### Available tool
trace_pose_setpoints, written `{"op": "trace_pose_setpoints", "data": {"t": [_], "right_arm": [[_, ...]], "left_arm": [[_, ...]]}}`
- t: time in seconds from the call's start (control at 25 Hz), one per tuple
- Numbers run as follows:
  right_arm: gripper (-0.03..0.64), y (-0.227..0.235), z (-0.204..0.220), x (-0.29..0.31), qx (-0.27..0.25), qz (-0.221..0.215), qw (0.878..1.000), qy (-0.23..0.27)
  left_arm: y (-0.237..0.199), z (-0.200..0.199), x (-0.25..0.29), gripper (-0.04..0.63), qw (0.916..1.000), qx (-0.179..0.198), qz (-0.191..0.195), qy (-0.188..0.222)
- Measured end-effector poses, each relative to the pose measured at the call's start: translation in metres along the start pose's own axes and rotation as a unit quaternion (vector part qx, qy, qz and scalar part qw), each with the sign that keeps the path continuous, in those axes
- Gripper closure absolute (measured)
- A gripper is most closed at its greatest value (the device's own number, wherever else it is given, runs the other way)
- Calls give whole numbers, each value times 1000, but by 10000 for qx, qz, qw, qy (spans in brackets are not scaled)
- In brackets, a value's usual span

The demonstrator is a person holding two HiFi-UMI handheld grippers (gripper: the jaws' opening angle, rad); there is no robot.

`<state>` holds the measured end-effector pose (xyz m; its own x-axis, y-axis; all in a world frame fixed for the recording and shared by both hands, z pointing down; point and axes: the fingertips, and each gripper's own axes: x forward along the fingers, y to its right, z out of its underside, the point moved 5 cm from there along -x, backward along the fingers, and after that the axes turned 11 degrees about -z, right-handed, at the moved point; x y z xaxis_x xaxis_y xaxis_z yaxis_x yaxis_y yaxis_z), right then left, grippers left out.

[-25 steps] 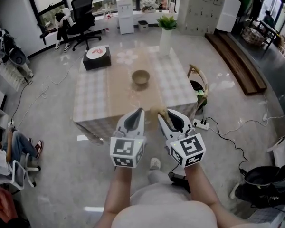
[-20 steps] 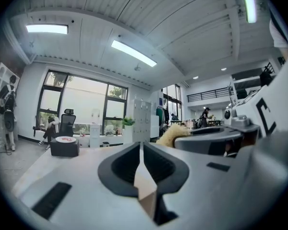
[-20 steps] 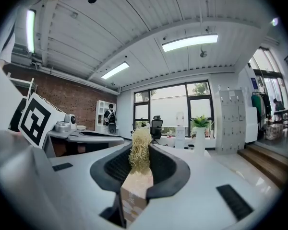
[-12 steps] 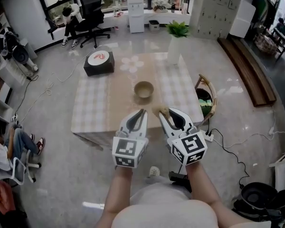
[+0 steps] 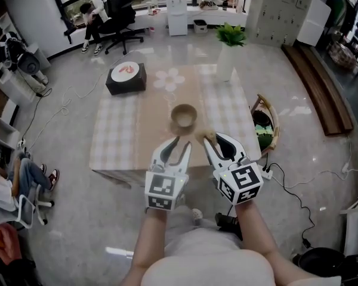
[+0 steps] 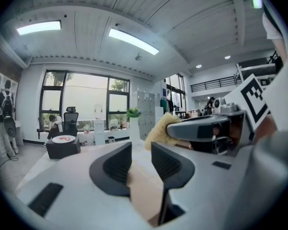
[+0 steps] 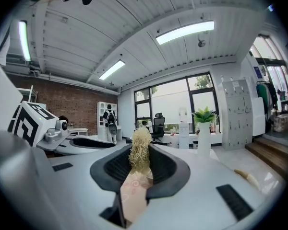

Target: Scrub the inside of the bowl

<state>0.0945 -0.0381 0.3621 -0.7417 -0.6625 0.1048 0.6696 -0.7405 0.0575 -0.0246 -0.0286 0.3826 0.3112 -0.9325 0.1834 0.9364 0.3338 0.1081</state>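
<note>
seated person [image 5: 15,186]: at the far left edge of the head view, on a chair on the floor, well apart from the table.
black box [image 5: 126,80]: on the table's far left corner, with a round white and red thing on top of it; it also shows at the left of the left gripper view [image 6: 62,148].
table [image 5: 110,139]: covered with a checked cloth, with a tan runner [image 5: 155,119] laid down its middle.
left gripper [image 5: 180,145]: held over the table's near edge, pointing toward the table's middle. In the left gripper view [image 6: 140,153] its jaws stand a small way apart, having just been opening. Nothing is between them; only the runner shows through the gap.
bowl [image 5: 183,115]: tan, upright on the runner near the table's middle. It is just ahead of both grippers and touches neither.
scrubber [image 5: 205,137]: a tuft of pale, straw-like fibre that sticks out past the right gripper's jaw tips, near the bowl but short of its rim. In the left gripper view it shows at the tip of the other tool [image 6: 159,128].
right gripper [image 5: 218,143]: just beside the left one, over the table's near edge. In the right gripper view [image 7: 140,163] its jaws are closed on the scrubber [image 7: 140,146], whose fibres stand up between the ribbed pads.
plant: green leaves in a tall white vase [image 5: 226,62], upright on the table's far right corner.
basket [image 5: 267,123]: on the floor against the table's right side, with something green inside.
</note>
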Motion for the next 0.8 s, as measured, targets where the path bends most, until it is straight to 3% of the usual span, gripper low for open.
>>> {"op": "trace_pose_setpoints", "data": {"t": [0.16,0.28,0.52,0.8], "right_arm": [[523,10,3,11,71,41,10000,-36],[522,18,3,21,133,97,9999,-35],[522,29,2,44,198,158,9997,-67],[522,51,11,71,317,377,9986,-201]], "left_arm": [[-8,5,15,453,9999,-43,53,-94],[-17,12,30,333,9993,-223,204,-220],[-36,19,56,206,9969,-469,542,-330],[-53,41,93,187,9927,-267,991,-638]]}}
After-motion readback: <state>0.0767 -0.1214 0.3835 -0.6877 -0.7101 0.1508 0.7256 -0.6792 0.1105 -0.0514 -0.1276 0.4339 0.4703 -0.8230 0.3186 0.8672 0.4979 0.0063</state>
